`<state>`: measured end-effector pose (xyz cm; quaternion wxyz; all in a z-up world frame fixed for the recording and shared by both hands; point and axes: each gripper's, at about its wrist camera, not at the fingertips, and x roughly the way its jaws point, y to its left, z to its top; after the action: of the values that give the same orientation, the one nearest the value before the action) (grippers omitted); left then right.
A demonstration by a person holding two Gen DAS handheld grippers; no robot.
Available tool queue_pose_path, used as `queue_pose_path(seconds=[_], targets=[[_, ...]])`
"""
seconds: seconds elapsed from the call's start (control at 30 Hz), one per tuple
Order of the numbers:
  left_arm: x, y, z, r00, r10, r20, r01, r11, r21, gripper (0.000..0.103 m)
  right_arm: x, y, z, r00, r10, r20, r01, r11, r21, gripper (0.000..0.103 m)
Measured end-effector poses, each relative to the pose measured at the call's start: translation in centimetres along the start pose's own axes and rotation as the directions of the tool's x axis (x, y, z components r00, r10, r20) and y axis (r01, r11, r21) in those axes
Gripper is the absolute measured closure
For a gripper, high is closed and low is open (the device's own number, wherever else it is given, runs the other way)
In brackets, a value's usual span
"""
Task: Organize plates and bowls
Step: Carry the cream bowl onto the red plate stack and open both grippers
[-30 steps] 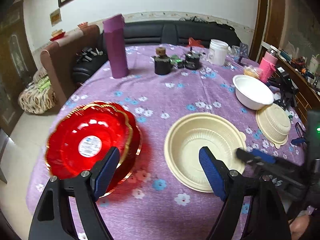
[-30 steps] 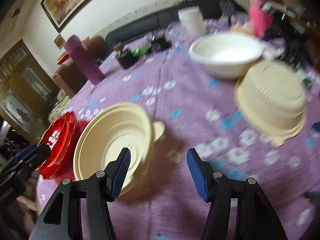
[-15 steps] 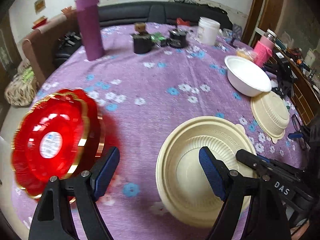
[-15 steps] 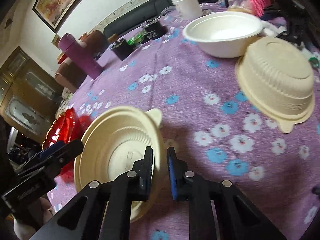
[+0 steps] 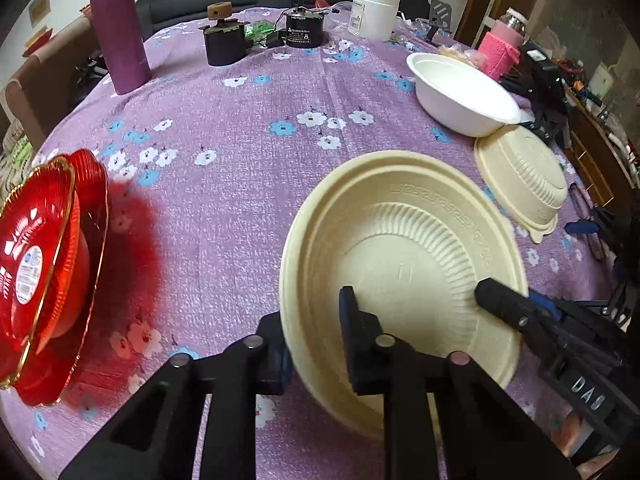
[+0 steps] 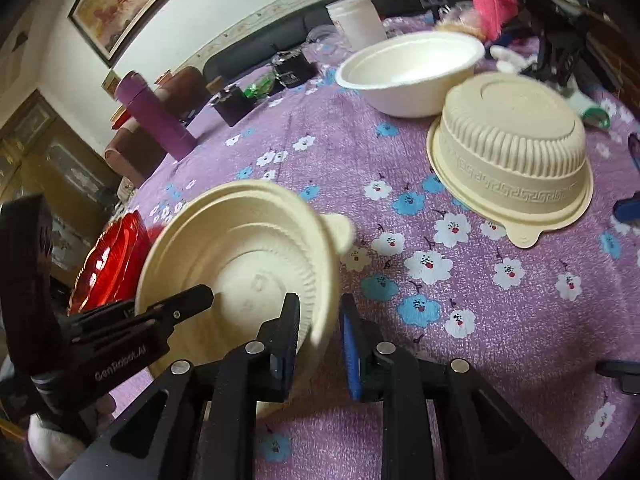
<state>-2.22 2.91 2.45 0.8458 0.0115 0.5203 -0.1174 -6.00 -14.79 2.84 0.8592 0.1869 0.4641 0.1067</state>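
Note:
A cream ribbed bowl [image 5: 404,260] is tilted up off the purple flowered tablecloth. My left gripper [image 5: 316,344] is shut on its near rim, one finger inside and one outside. My right gripper [image 6: 318,332] is shut on the opposite rim; it shows in the left wrist view [image 5: 516,308] at the bowl's right. The bowl also shows in the right wrist view [image 6: 240,264]. A second cream bowl [image 6: 512,152] lies upside down at the right. A white bowl [image 6: 412,72] stands upright behind it. Stacked red plates [image 5: 40,260] lie at the left edge.
A purple flask [image 5: 120,28] stands at the far left. Two dark round devices [image 5: 224,40], a white jar [image 5: 374,10] and a pink bottle [image 5: 502,46] stand along the far side. The table edge runs close on the left and right.
My left gripper has moved right and shut on the cream bowl's near rim. The bowl, held by both grippers, has tilted up off the cloth.

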Motion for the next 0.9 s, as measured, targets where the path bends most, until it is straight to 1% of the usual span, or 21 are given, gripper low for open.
queue_pose_path(seconds=[0.13, 0.3, 0.4, 0.53, 0.6, 0.7, 0.77, 0.9], targets=[[-1.9, 0.7, -0.1, 0.999, -0.008, 0.050, 0.009, 1.000, -0.020, 0.084, -0.9, 1.7, 0.3, 0.999, -0.029, 0.033, 0.031, 0.998, -0.049, 0.081], [-5.5, 3.4, 0.0, 0.992, 0.000, 0.127, 0.009, 0.997, -0.072, 0.084, -2.0, 5.2, 1.6, 0.997, 0.001, 0.072, 0.007, 0.993, -0.116, 0.081], [-8.1, 5.9, 0.2, 0.983, 0.040, 0.178, -0.020, 0.994, -0.110, 0.084, -1.7, 8.3, 2.6, 0.997, 0.030, 0.074, -0.017, 0.986, -0.166, 0.081], [-11.1, 9.7, 0.2, 0.964, 0.123, 0.234, -0.083, 0.981, -0.177, 0.083, -0.6, 13.4, 3.8, 0.994, 0.093, 0.061, -0.076, 0.968, -0.240, 0.081], [-11.7, 12.0, 0.2, 0.957, 0.164, 0.238, -0.112, 0.970, -0.218, 0.082, 0.2, 15.8, 4.1, 0.992, 0.114, 0.048, -0.096, 0.957, -0.275, 0.081], [-11.9, 15.0, -0.1, 0.952, 0.210, 0.223, -0.146, 0.951, -0.272, 0.082, 2.3, 19.3, 4.3, 0.991, 0.136, 0.013, -0.124, 0.940, -0.318, 0.081], [-11.6, 16.9, -0.2, 0.950, 0.237, 0.206, -0.169, 0.939, -0.301, 0.082, 4.1, 21.4, 4.4, 0.991, 0.135, -0.014, -0.132, 0.930, -0.342, 0.081], [-10.5, 19.8, -0.4, 0.948, 0.272, 0.164, -0.203, 0.917, -0.343, 0.082, 6.6, 24.0, 4.0, 0.992, 0.116, -0.046, -0.124, 0.916, -0.382, 0.081]])
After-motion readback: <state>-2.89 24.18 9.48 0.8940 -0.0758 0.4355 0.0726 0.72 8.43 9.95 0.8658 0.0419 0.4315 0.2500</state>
